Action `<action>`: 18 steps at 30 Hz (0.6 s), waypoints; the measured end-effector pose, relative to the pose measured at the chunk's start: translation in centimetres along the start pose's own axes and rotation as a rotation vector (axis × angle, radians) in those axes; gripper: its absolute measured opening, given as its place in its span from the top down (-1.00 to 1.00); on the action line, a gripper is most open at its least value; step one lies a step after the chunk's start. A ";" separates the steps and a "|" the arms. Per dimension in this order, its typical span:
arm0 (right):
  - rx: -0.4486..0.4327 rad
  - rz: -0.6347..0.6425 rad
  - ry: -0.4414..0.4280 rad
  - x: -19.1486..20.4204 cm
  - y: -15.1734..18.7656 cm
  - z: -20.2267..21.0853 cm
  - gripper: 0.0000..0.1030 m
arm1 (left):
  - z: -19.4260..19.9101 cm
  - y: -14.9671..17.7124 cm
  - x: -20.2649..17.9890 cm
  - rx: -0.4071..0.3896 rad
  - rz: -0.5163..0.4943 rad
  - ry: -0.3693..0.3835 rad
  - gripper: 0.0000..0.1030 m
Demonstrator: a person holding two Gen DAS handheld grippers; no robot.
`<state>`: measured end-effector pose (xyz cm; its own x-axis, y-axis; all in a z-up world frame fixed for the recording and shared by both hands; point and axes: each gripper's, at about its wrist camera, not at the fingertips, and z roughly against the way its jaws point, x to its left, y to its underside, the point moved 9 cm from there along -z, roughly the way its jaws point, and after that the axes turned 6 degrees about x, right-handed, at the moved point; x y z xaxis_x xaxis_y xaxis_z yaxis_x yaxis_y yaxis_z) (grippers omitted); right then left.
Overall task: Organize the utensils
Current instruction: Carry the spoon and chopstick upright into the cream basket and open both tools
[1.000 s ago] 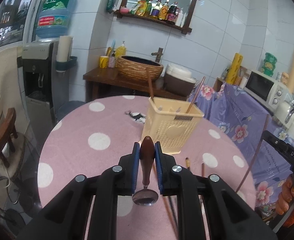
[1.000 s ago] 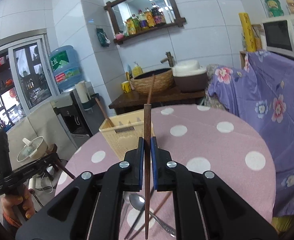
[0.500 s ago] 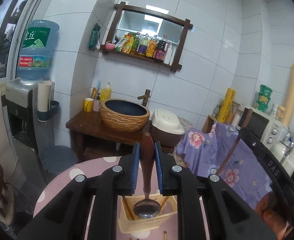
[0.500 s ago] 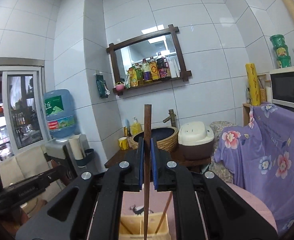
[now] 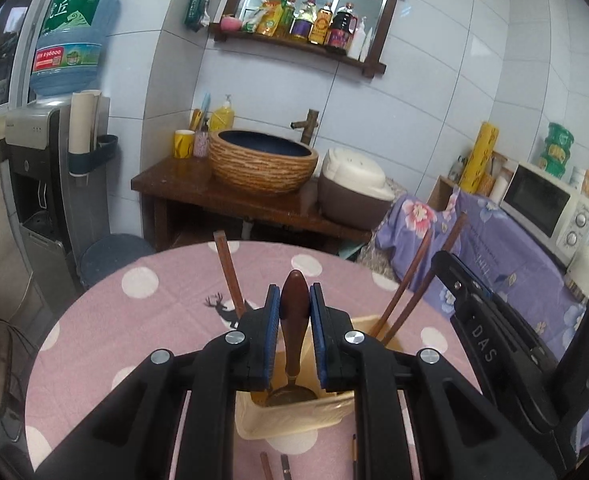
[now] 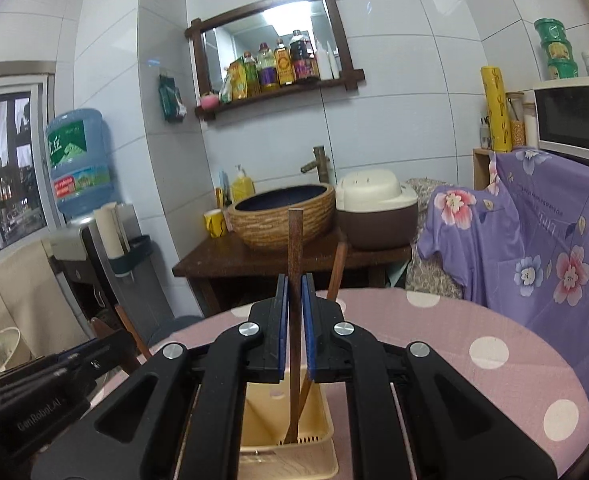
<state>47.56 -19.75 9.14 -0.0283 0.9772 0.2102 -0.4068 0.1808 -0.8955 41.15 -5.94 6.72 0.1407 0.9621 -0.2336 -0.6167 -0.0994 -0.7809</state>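
- Cream plastic is forming the utensil basket (image 5: 294, 416), which is standing on the round table with the pink polka-dot cloth (image 5: 134, 320).
- The left gripper (image 5: 294, 304) is hanging over the basket, and its blue-padded jaws are pinching the dark wooden handle of a spoon (image 5: 293, 320).
- The spoon is hanging bowl-down, and its metal bowl is sitting inside the basket, just behind the near wall.
- The right gripper (image 6: 294, 296) is also hanging over the basket, and its jaws are pressing together on one brown chopstick (image 6: 295, 240).
- This chopstick is standing almost upright, its square top is rising above the jaws, and its lower end is reaching down to the slotted floor of the basket.
- A second chopstick (image 6: 336, 272) is leaning in the basket just behind the held one.
- In the left wrist view, a single chopstick (image 5: 227, 272) is leaning out on the left side of the basket.
- A few more utensil ends (image 5: 266, 466) are lying on the cloth in front of the basket, but they are too much cut off to say which kind they are.
- Behind the table, a woven-look basin (image 5: 262, 164) is sitting on a dark wooden stand.
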 end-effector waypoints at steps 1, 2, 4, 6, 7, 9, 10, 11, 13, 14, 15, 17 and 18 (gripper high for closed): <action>0.006 0.003 0.000 0.0 0.4 -0.2 0.85 | -0.3 0.4 0.0 0.007 -0.007 -0.008 0.69; 0.002 0.005 0.002 -0.1 0.7 -0.2 0.85 | -0.7 0.9 0.1 0.017 -0.011 -0.014 0.69; 0.003 0.016 0.000 -0.1 1.1 -0.3 0.85 | -1.6 1.8 0.3 0.047 -0.010 -0.011 0.69; 0.025 0.020 -0.020 0.0 1.4 -0.5 0.84 | -2.3 2.4 0.5 0.060 0.000 -0.012 0.69; 0.024 0.017 -0.028 0.0 1.4 -0.5 0.84 | -2.4 2.6 0.6 0.069 0.007 -0.008 0.69; 0.016 0.017 -0.030 -0.3 1.3 -0.1 0.63 | -2.3 2.8 0.6 0.077 0.020 0.014 0.62; 0.014 0.013 -0.038 -0.4 1.2 0.2 0.33 | -2.1 2.8 0.6 0.074 0.022 0.017 0.57; 0.007 0.005 -0.052 -0.6 1.1 0.7 0.17 | -1.6 2.9 0.7 0.064 0.018 0.013 0.38; -0.009 -0.011 -0.065 -1.0 1.0 1.9 0.03 | -0.5 3.1 0.6 0.045 0.007 0.011 0.03; -0.002 -0.010 -0.062 -1.3 1.1 2.5 0.03 | 0.4 3.3 0.6 0.029 0.002 0.010 -0.03; 0.010 -0.010 -0.063 -1.5 1.5 3.1 0.03 | 1.1 3.7 0.6 0.020 -0.006 0.011 -0.06; 0.047 -0.015 -0.070 -2.1 2.4 4.3 0.03 | 2.6 5.2 0.8 0.022 -0.034 0.000 -0.21; 0.067 -0.019 -0.065 -2.5 3.1 4.9 0.03 | 3.0 5.9 1.0 0.030 -0.042 -0.009 -0.22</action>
<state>41.85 -22.19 7.77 -0.0789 0.9641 0.2537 -0.4680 0.1889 -0.8633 35.36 -4.77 3.61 0.1604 0.9675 -0.1954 -0.6330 -0.0510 -0.7725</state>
